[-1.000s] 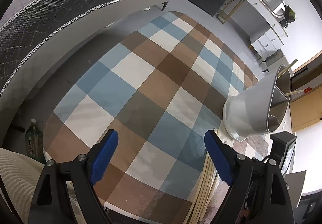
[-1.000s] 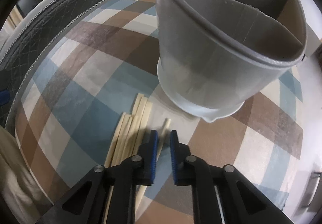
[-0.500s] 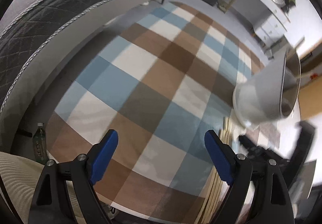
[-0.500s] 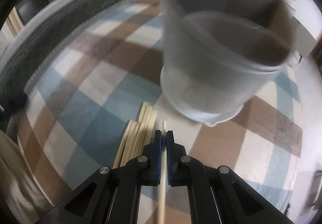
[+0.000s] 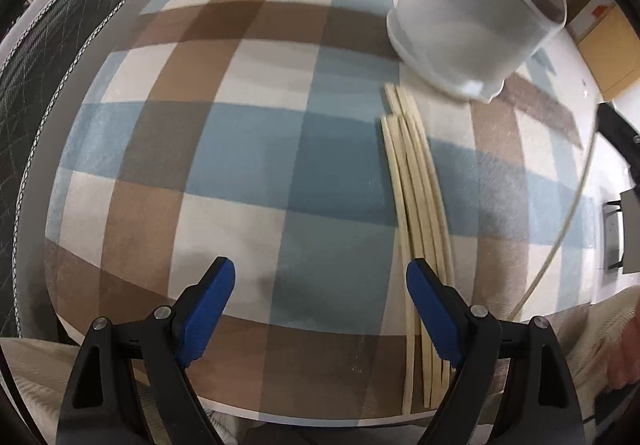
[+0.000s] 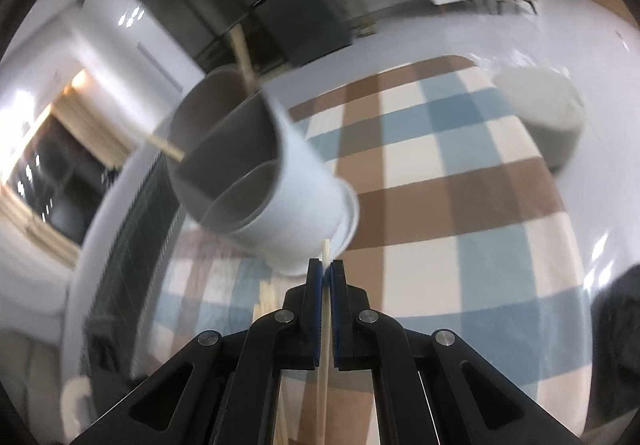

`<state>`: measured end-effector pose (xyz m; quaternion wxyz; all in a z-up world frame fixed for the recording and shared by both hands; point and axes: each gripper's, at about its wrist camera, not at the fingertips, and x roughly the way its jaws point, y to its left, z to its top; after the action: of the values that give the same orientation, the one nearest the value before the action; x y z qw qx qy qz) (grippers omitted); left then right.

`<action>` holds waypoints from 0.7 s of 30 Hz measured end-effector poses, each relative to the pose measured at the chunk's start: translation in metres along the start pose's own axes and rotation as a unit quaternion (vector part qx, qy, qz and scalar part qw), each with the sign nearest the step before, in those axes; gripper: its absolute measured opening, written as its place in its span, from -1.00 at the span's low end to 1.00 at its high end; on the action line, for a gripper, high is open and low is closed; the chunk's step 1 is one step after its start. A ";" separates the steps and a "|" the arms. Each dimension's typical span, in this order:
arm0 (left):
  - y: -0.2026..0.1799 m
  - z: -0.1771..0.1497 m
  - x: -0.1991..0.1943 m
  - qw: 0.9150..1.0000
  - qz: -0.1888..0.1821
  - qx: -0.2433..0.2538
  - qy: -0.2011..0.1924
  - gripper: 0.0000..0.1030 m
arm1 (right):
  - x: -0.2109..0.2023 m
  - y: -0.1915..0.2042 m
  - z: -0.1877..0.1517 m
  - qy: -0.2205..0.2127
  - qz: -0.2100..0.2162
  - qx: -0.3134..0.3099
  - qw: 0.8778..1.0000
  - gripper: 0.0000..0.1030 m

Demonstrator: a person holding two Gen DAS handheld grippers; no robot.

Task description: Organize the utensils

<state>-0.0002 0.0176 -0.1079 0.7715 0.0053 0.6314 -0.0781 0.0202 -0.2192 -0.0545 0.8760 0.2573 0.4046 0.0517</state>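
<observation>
Chopstick (image 6: 325,329) is pinched in my right tongs (image 6: 325,273), blue pads closed tight on it, tip poking up toward the base of the grey holder (image 6: 280,181) at centre-left of the right view. Holder's divided into compartments, w/ approx. two sticks (image 6: 245,61) already leaning out of its top, so some sorting looks done. Left tongs (image 5: 320,285) are spread wide w/ nothing between them, hovering over the checked cloth (image 5: 248,149) on the desk. Rest of the chopsticks (image 5: 416,205), a bundle of maybe five or six, lie side by side on the cloth at centre-right of the left view, far ends just beside the holder's foot. My read: early to mid job. One stick in hand to drop in, the pile still to go.
</observation>
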 end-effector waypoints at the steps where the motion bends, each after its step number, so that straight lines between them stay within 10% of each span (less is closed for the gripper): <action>1: -0.001 -0.001 0.002 1.000 0.003 0.001 0.003 0.64 | 0.000 -0.002 0.000 -0.003 0.001 0.009 1.000 -0.95; 21: -0.021 -0.013 0.010 0.999 0.037 0.009 -0.001 0.68 | -0.007 -0.009 0.012 -0.050 0.043 0.025 0.998 -0.95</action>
<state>-0.0135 -0.0028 -0.1186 0.7746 0.0351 0.6291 -0.0549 0.0234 -0.2345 -0.0475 0.8857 0.2980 0.3499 0.0661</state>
